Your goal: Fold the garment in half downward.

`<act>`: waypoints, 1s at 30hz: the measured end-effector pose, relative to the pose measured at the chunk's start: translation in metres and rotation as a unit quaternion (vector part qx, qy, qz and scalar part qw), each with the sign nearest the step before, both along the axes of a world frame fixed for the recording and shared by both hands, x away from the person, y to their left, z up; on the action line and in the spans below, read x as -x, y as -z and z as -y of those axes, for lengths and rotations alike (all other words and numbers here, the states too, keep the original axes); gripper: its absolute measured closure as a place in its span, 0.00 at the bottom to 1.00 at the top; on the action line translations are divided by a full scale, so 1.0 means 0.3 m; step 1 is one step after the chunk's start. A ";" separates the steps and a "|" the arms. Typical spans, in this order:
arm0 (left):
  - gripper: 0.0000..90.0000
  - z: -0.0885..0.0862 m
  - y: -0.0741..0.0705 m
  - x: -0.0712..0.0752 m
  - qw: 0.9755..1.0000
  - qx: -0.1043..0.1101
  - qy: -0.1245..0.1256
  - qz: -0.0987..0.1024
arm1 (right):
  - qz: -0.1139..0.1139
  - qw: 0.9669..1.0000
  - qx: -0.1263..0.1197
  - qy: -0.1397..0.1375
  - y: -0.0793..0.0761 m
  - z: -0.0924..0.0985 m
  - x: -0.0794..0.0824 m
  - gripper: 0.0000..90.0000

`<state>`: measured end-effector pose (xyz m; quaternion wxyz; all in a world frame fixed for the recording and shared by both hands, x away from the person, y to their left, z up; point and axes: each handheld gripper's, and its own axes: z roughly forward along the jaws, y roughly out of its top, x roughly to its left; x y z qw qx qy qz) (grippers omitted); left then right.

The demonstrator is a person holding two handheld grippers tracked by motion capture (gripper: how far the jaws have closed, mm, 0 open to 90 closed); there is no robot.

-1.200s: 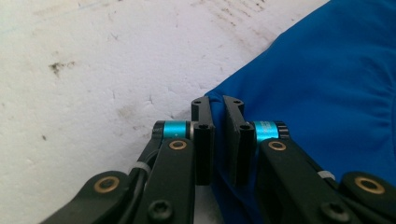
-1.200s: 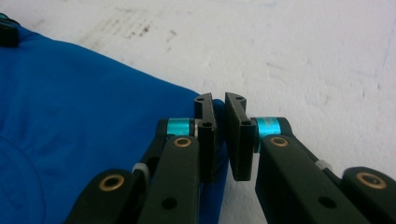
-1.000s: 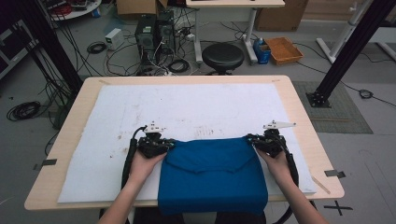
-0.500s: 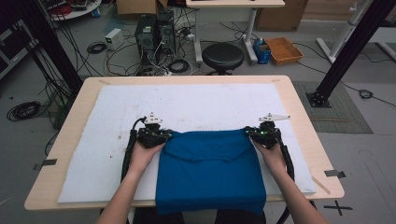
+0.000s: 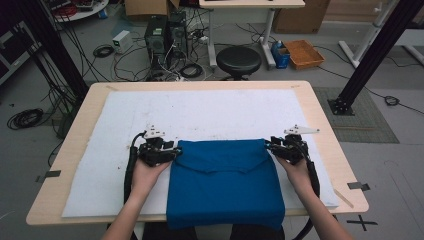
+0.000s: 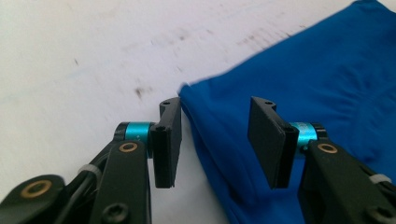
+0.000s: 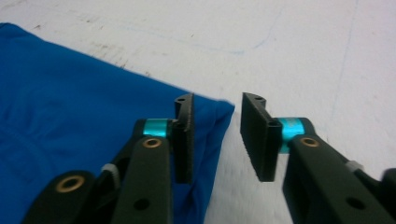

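- Two grippers under my control: left gripper, right gripper, jaws just opening, now apart.
- One folded blue cloth, far corners between the jaws, unpinched, on white-covered worktop.

The blue cloth hangs over the near edge of the bench, so its bottom hem is out of sight, and it covers that stretch of the white mat too. Both forearms get chopped off by the bottom of the high view. In the left claw view the cloth runs off the right and bottom edges; in the right claw view, off the left. Marks on the mat are too blurry to read.
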<state>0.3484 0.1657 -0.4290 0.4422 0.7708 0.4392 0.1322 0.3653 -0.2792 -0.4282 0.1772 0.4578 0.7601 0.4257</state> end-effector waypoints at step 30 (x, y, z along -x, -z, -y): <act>0.98 0.030 0.026 0.086 1.000 0.008 -0.002 -0.029 | -0.032 0.999 0.005 -0.035 0.034 -0.016 0.114 1.00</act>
